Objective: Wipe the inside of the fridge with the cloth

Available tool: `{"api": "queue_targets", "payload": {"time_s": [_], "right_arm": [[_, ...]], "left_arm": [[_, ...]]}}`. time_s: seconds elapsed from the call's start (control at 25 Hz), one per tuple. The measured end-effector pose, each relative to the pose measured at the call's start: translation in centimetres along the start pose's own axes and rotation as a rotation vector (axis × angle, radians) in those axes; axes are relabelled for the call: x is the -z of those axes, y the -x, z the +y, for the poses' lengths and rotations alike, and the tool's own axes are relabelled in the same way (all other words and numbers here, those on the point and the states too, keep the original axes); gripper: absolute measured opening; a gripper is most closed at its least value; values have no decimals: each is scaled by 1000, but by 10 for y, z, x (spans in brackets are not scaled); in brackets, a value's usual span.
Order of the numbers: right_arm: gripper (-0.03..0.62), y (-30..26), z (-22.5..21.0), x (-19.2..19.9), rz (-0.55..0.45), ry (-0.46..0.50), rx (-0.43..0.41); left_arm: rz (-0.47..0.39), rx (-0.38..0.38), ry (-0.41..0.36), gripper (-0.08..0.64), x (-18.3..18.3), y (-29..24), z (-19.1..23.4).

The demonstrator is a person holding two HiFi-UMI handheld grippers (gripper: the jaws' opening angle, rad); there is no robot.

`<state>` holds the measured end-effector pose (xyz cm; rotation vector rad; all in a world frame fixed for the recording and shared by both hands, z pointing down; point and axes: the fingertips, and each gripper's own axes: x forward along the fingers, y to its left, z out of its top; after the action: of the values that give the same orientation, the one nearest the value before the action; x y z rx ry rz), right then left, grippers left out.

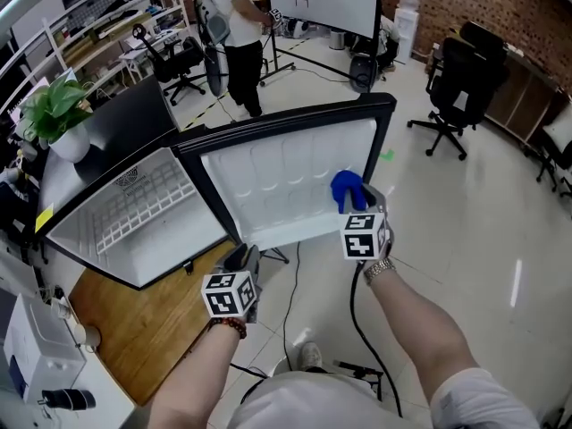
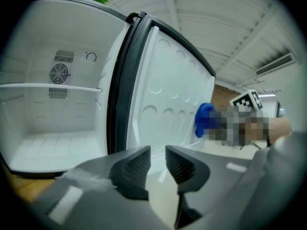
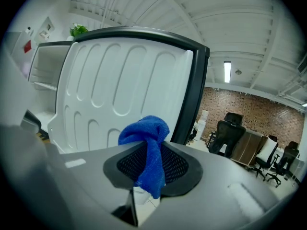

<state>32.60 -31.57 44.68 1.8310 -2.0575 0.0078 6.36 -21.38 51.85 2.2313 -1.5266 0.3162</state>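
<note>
A small white fridge (image 1: 147, 208) stands open on a wooden table, its door (image 1: 295, 181) swung wide toward me. My right gripper (image 1: 357, 206) is shut on a blue cloth (image 1: 347, 189), which rests against the right part of the door's moulded inner panel. In the right gripper view the cloth (image 3: 146, 145) is bunched above the jaws and a strip hangs down between the pads. My left gripper (image 1: 241, 262) hangs below the door's lower edge, by the hinge side. Its jaws (image 2: 157, 164) stand slightly apart with nothing between them. The left gripper view looks into the fridge's bare interior (image 2: 53, 128), with a shelf and fan grille.
A potted plant (image 1: 58, 114) stands on top of the fridge. The wooden table (image 1: 152, 320) carries the fridge. A black cable (image 1: 357, 311) trails on the tiled floor. A person (image 1: 239, 34) stands at a whiteboard at the back, and office chairs (image 1: 456, 88) sit to the right.
</note>
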Motion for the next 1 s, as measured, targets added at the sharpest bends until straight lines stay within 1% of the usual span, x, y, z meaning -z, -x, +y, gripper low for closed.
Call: {"api": "queue_targets", "payload": {"time_s": [0.12,0.24,0.4,0.56,0.68,0.84,1.0], "right_arm": [[86,9,20,-7,-22,-3,-39],[86,17,53,-16,-44,-3,-97],[86,24,110,-22,-57,13,-191],[86,28,171,-30,-69,45,-286],[86,31,210,-34,-68,60,-341],[86,28,251,-36,-58,72,-388],[86,21,271,-33,-42,69,-395]], "left_arm": [[4,-4,1,106,2,3,3],[5,-9,2,106,3,8,7],[4,-16,5,106,4,19,16],[0,-41,5,106,3,35,35],[1,-58,10,106,4,48,48],[-2,-79,15,106,6,64,64],[-6,-96,13,106,6,77,79]]}}
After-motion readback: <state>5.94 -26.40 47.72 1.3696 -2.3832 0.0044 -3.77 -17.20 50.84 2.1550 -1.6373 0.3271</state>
